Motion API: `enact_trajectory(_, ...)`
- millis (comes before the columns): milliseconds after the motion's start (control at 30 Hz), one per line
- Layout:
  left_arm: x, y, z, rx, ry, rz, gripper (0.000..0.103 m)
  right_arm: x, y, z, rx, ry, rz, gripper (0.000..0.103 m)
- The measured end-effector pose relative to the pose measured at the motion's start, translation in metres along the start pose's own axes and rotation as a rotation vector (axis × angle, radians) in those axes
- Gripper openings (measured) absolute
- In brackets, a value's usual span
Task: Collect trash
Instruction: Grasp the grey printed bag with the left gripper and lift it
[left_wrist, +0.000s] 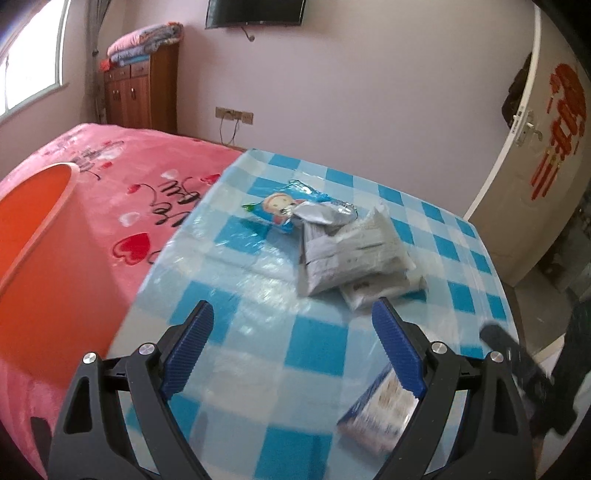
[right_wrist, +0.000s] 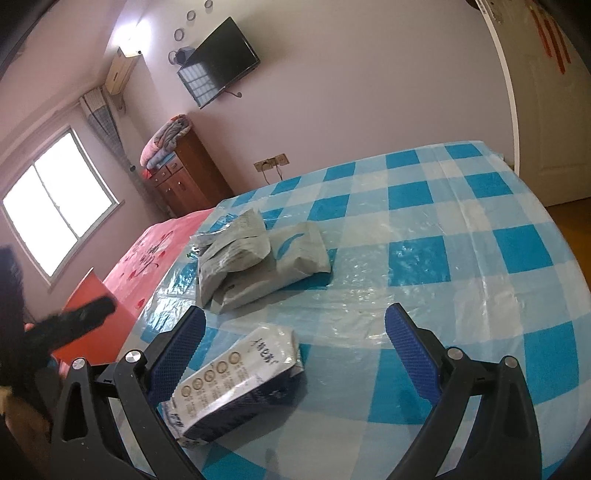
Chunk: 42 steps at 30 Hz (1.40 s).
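Note:
Trash lies on a table with a blue-and-white checked cover (left_wrist: 314, 347). A blue cartoon snack wrapper (left_wrist: 284, 208) sits at the far side, beside a pile of grey plastic mailer bags (left_wrist: 351, 251), which also shows in the right wrist view (right_wrist: 258, 266). A flattened milk carton (right_wrist: 236, 384) lies near the front edge; in the left wrist view it (left_wrist: 376, 413) sits under the right finger. My left gripper (left_wrist: 291, 314) is open and empty above the table. My right gripper (right_wrist: 295, 325) is open and empty, with the carton just in front of its left finger.
An orange bin (left_wrist: 40, 236) stands to the left on a pink bed blanket (left_wrist: 122, 177). A wooden cabinet (left_wrist: 144, 92), a wall TV (left_wrist: 255, 13) and a white door (left_wrist: 535, 147) are behind. The other gripper's dark handle (left_wrist: 517, 365) shows at the right.

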<state>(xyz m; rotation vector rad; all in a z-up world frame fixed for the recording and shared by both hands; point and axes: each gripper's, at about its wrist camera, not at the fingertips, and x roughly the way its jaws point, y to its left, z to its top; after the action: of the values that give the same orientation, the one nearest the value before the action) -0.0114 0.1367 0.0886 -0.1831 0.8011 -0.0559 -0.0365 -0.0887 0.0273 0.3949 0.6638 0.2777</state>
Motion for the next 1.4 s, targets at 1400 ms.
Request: enact_trajectory(1400,0.069,-0.095,-0.003,0.294,0.176,-0.073,0.059,0.000,-0.071,0.003,0.129,0.042,0.048,0.096)
